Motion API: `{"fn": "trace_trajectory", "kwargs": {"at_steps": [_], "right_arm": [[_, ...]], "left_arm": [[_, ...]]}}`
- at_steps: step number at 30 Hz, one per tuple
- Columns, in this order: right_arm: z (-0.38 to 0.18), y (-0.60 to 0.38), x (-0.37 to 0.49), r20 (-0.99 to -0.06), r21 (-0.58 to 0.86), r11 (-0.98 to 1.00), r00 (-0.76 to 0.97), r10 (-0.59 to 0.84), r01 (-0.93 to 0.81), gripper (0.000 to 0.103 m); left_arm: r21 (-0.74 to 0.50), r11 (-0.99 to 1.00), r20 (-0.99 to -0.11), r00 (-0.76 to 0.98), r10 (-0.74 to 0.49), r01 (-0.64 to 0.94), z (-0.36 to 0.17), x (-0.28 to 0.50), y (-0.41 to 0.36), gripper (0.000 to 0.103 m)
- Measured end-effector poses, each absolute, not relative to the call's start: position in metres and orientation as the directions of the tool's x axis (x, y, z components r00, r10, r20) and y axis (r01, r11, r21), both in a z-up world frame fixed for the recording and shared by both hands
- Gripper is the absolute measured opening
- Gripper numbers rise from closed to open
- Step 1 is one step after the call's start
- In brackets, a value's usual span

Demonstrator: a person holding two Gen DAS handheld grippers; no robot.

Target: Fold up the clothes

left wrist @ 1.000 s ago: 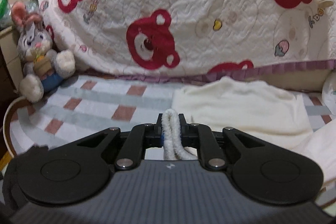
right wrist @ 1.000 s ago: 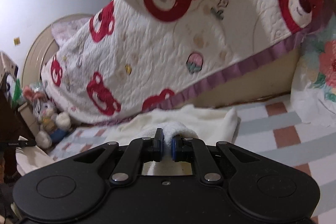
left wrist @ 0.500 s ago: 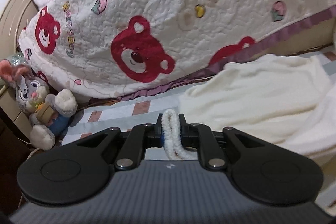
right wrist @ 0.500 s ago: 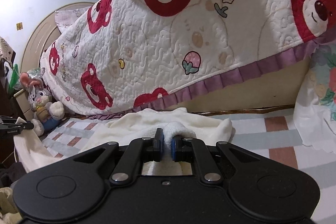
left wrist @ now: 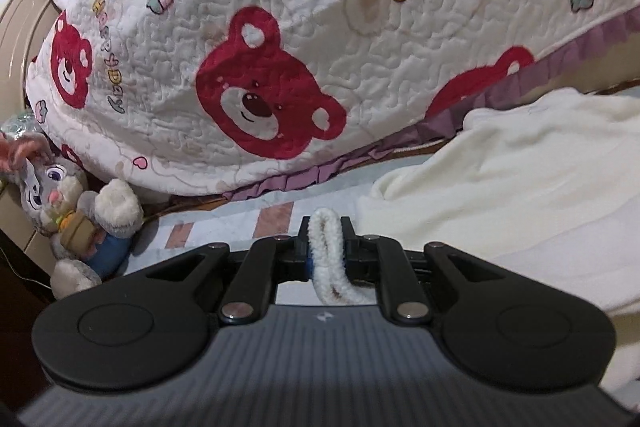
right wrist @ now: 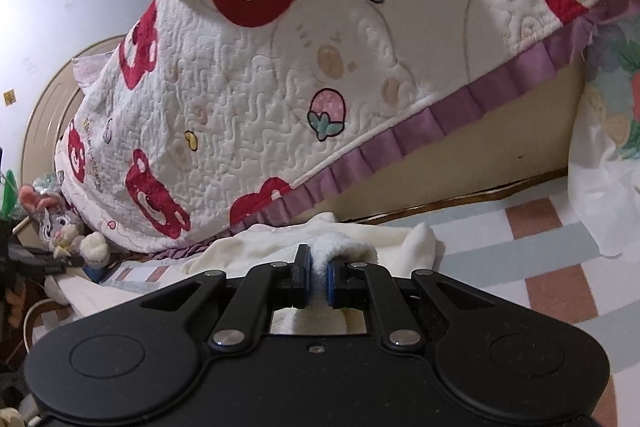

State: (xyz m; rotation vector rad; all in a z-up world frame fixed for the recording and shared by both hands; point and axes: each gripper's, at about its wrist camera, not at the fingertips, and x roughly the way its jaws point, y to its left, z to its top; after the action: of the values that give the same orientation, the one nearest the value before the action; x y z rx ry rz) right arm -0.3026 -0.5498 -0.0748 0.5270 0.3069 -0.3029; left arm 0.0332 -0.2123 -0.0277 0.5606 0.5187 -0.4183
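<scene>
Checked bedding [right wrist: 540,255] in grey and brick-red squares covers the bed, and behind it a quilted cover printed with red bears [left wrist: 320,47] drapes down to a purple frilled hem. At the bed's left edge a plush rabbit [left wrist: 68,211] sits propped against that cover. No box or basket shows in either view. Spread across the bedding lies a cream fleece garment [left wrist: 520,179]. Both tools have pinched it: the left gripper [left wrist: 325,247] is closed on a rolled hem of it, and the right gripper [right wrist: 318,273] is closed on a fluffy fold, the rest of the garment bunched just ahead of its jaws.
</scene>
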Motion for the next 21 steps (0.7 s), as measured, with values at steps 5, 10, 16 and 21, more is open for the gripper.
{"fn": "trace_trajectory", "kwargs": {"at_steps": [5,10,16,21], "right_arm": [[-0.081,-0.557,-0.295,-0.365,0.448,0.82,0.91,-0.196,0.356,0.01],[-0.08,-0.562,-0.29,-0.343,0.458,0.823,0.921,-0.184,0.335,0.01],[-0.061,-0.573,-0.276,-0.308,0.43,0.852,0.936,-0.172,0.298,0.01],[-0.054,-0.606,-0.242,-0.334,0.435,0.83,0.918,-0.212,0.35,0.01]], "left_arm": [[0.332,0.823,-0.579,0.788,-0.208,0.462,-0.026,0.046,-0.216,0.011],[0.34,0.832,-0.55,0.81,-0.203,0.439,-0.021,0.055,-0.224,0.011],[0.415,0.813,-0.513,0.843,-0.16,0.408,-0.008,0.089,-0.247,0.011],[0.418,0.846,-0.404,0.902,-0.154,0.331,0.001,0.128,-0.272,0.015]]}}
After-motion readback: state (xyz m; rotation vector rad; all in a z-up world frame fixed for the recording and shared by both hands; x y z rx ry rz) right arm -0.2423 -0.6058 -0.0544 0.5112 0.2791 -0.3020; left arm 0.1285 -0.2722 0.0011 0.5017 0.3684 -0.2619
